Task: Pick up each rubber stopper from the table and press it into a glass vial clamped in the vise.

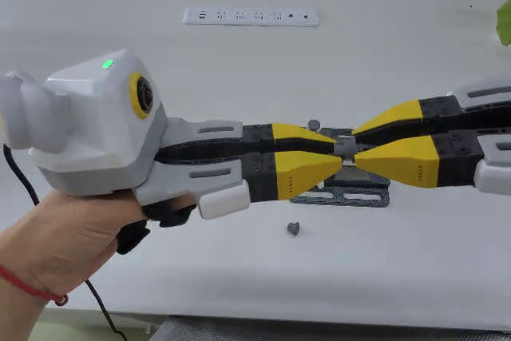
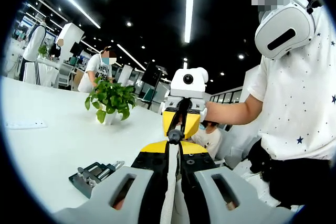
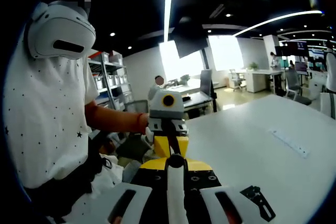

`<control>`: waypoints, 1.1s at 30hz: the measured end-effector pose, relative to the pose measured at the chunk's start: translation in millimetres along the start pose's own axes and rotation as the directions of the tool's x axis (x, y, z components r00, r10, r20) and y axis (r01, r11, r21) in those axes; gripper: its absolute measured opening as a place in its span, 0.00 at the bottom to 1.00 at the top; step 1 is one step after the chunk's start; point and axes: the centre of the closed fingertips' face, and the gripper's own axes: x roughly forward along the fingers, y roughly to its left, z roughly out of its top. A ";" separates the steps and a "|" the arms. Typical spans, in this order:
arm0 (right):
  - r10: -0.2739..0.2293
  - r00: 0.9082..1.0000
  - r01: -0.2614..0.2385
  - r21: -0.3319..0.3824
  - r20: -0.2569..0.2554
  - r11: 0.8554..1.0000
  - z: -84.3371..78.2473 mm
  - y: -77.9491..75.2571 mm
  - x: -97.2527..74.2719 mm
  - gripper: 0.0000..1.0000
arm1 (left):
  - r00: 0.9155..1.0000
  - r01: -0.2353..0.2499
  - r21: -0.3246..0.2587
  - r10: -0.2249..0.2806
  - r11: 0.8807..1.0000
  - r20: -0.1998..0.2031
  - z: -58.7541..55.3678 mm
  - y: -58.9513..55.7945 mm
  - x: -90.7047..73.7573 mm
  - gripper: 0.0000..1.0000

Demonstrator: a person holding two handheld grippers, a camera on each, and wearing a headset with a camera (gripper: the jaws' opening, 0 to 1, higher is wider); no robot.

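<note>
Our left tool (image 1: pixel 337 152) and right tool (image 1: pixel 357 152) meet tip to tip, both clenched on one grey stopper (image 1: pixel 346 148) held above the vise (image 1: pixel 351 194). A second stopper (image 1: pixel 293 228) lies on the table (image 1: pixel 399 261), near the vise.

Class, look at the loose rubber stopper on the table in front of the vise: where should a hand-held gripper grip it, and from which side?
Pinch the stopper across its sides, coming straight down from above. It sits alone on the flat table, apart from the vise, likely leaving room for a jaw on each side.
</note>
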 end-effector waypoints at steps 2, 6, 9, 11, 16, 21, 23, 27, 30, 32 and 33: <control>-0.004 1.000 0.004 0.005 -0.001 1.000 0.8 -2.8 -1.1 0.06 | 1.000 -0.011 0.003 0.011 1.000 -0.013 -3.6 1.7 -1.7 0.03; -0.024 1.000 0.024 0.012 -0.019 1.000 -1.0 -12.0 -3.5 0.06 | 0.998 -0.050 0.015 0.050 0.999 -0.033 -10.2 8.2 -6.5 0.07; -0.047 0.998 0.047 0.016 -0.045 0.999 -5.0 -20.9 -3.8 0.06 | 0.996 -0.074 0.028 0.076 0.997 -0.050 -15.7 12.8 -10.6 0.09; -0.065 0.996 0.067 0.023 -0.067 0.998 -8.6 -29.2 -3.6 0.06 | 0.993 -0.099 0.037 0.101 0.994 -0.059 -19.6 17.5 -14.1 0.12; -0.108 0.984 0.113 0.027 -0.145 0.993 -20.7 -51.1 -0.7 0.06 | 0.978 -0.168 0.083 0.176 0.982 -0.108 -32.8 32.0 -22.9 0.21; -0.144 0.958 0.152 0.016 -0.246 0.988 -34.5 -71.8 6.3 0.06 | 0.952 -0.234 0.136 0.255 0.963 -0.168 -48.4 47.8 -30.8 0.30; -0.152 0.944 0.162 0.012 -0.294 0.987 -40.2 -80.5 8.5 0.06 | 0.947 -0.244 0.139 0.266 0.960 -0.178 -54.3 50.5 -31.8 0.34; -0.165 0.907 0.169 -0.024 -0.387 0.985 -52.4 -95.6 16.0 0.06 | 0.930 -0.275 0.164 0.306 0.947 -0.204 -65.8 58.8 -37.1 0.41; -0.164 0.885 0.165 -0.036 -0.436 0.986 -59.4 -104.9 22.8 0.06 | 0.917 -0.298 0.181 0.334 0.937 -0.217 -71.7 65.5 -41.1 0.47; -0.168 0.857 0.162 -0.056 -0.487 0.985 -67.4 -112.7 25.0 0.06 | 0.903 -0.316 0.207 0.360 0.926 -0.233 -76.9 71.5 -44.4 0.51; -0.172 0.844 0.159 -0.070 -0.508 0.985 -70.8 -116.9 25.7 0.06 | 0.901 -0.315 0.217 0.363 0.924 -0.239 -79.2 72.5 -44.9 0.53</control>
